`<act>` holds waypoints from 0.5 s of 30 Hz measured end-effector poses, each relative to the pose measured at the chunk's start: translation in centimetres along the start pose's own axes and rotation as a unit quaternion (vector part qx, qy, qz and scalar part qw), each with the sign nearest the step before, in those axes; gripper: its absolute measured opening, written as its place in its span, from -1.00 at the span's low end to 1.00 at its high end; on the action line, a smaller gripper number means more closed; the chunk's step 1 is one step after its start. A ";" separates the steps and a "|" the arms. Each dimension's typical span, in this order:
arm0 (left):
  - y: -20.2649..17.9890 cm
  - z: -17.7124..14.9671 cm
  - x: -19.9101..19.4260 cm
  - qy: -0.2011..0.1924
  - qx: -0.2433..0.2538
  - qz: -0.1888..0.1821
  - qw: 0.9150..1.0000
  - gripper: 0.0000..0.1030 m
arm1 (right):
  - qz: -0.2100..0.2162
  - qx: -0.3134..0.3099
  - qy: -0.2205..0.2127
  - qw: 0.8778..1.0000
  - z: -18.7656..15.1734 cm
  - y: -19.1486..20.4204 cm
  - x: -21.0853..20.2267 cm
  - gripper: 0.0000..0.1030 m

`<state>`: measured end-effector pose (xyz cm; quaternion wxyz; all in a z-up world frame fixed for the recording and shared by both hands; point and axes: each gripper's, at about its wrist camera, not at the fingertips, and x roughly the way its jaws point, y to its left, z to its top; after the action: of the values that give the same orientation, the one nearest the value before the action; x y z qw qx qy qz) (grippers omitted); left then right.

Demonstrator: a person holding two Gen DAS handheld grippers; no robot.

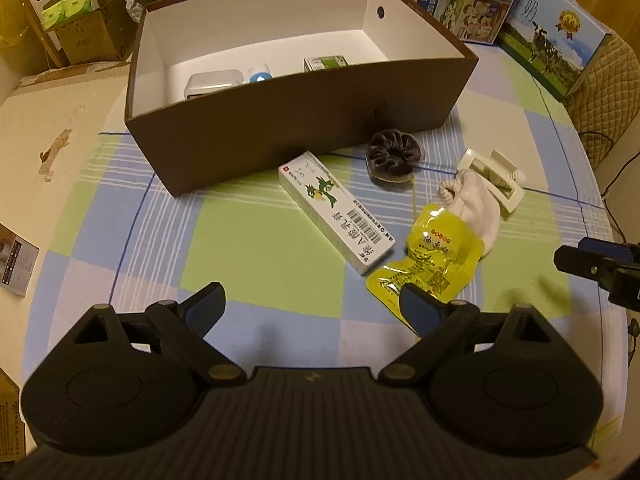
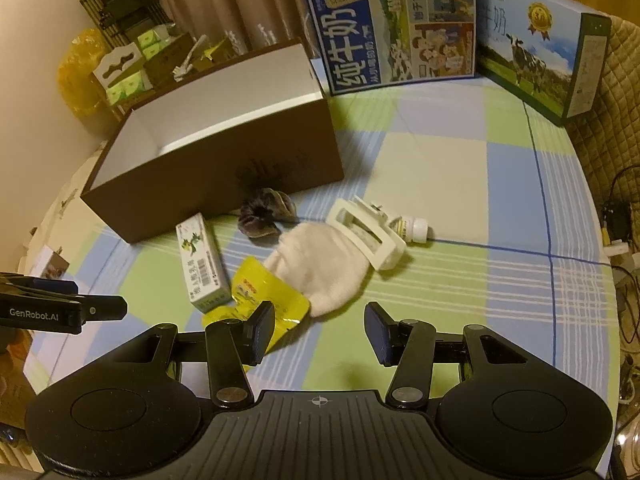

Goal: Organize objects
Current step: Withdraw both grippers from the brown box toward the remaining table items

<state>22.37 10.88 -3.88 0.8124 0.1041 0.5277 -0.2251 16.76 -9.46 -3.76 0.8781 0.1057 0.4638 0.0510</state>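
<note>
Both claws [image 1: 316, 306] [image 2: 320, 330] gape empty near yellow pouch [image 1: 434, 258].

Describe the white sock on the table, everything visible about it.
The white sock is a short, soft knit piece, crumpled and lying flat on the checked tablecloth, outside the brown box. Its ribbed opening shows in the left wrist view, facing the box. The white hair claw clip rests on its far end, and its near end touches or overlaps the yellow pouch. Neither open gripper touches it: the right gripper hovers just in front.
</note>
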 end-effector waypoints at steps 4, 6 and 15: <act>-0.2 0.0 0.6 0.005 0.001 0.001 1.000 0.79 | -0.008 0.002 0.007 1.000 -0.2 -0.5 0.3 -0.08; -0.3 0.0 0.9 0.008 -0.001 -0.001 1.000 0.79 | -0.010 0.006 0.010 1.000 -0.3 -0.8 0.5 -0.08; -0.6 0.0 3.2 0.025 -0.013 -0.016 0.999 0.79 | -0.023 0.030 0.018 0.999 -0.5 -2.3 1.1 -0.08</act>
<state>23.18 9.57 -6.78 0.7965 0.0906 0.5522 -0.2288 16.90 -11.41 -5.43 0.8670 0.1207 0.4832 0.0186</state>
